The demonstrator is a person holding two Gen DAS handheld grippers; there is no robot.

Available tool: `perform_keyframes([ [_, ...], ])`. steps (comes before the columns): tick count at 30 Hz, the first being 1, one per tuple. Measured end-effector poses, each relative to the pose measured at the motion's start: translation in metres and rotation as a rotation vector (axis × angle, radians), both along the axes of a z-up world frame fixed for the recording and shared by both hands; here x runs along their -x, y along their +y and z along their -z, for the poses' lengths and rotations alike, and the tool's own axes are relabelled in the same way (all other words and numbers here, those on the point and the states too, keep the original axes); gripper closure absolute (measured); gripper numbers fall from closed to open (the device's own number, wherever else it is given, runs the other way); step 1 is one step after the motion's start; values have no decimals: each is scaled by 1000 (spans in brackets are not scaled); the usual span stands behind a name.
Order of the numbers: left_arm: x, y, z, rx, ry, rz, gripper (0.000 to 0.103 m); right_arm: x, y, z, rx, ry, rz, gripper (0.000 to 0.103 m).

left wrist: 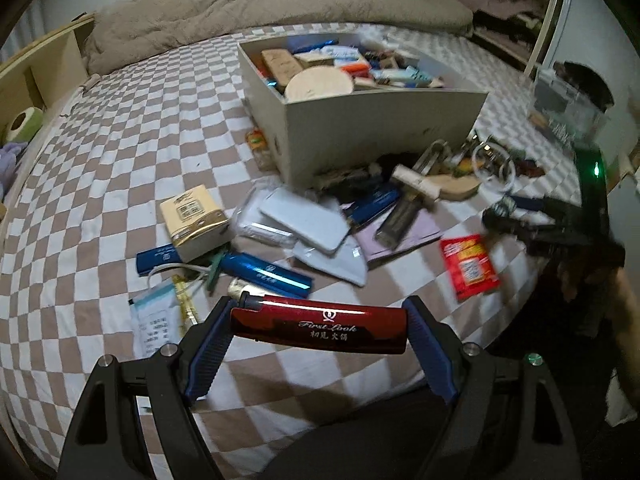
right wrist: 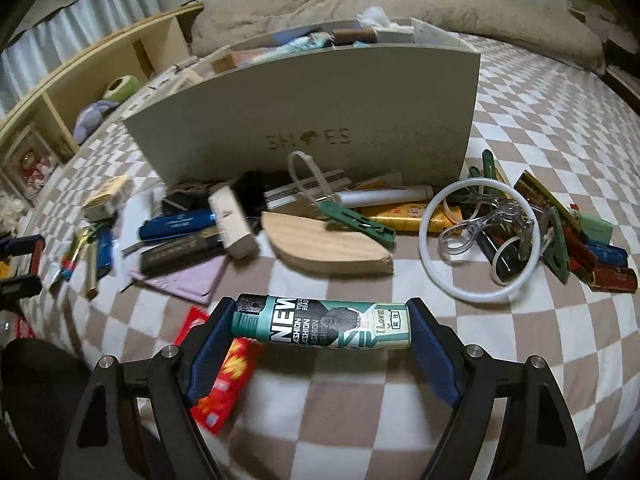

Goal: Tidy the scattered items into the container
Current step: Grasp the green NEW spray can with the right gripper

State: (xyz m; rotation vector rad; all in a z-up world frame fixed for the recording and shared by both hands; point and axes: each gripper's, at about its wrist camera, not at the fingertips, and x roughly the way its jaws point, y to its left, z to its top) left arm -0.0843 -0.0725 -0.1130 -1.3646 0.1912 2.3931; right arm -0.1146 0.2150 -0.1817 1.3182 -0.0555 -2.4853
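The red lighter (left wrist: 320, 326) reads "First Look"; the box (right wrist: 312, 128), "SHOES"; the teal lighter (right wrist: 322, 327), "NEW".

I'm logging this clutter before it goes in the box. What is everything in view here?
shoe box: one, grey-beige, on the bed, already partly filled
red lighter: one, held crosswise in the left tongs
teal lighter: one, printed, held crosswise in the right tongs
blue lighters: several, scattered before the box
white ring: one, right of the box
wooden piece: one, pale, before the box
red packet: one, near the bed edge
bedsheet: one, brown-white checked
left tongs: black, blue pads
right tongs: black, blue pads
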Motion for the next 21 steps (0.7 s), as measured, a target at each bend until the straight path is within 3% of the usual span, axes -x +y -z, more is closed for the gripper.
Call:
perform_keyframes([
  [6, -9, 18, -11, -35, 25, 2, 19, -21, 17, -12, 31, 18, -18, 19],
  [11, -11, 32, -23, -59, 76, 0, 19, -21, -7, -31, 42, 48, -38, 19],
  [21, 14, 65, -41, -110, 165, -7, 19, -16, -1, -79, 97, 133, -50, 19],
])
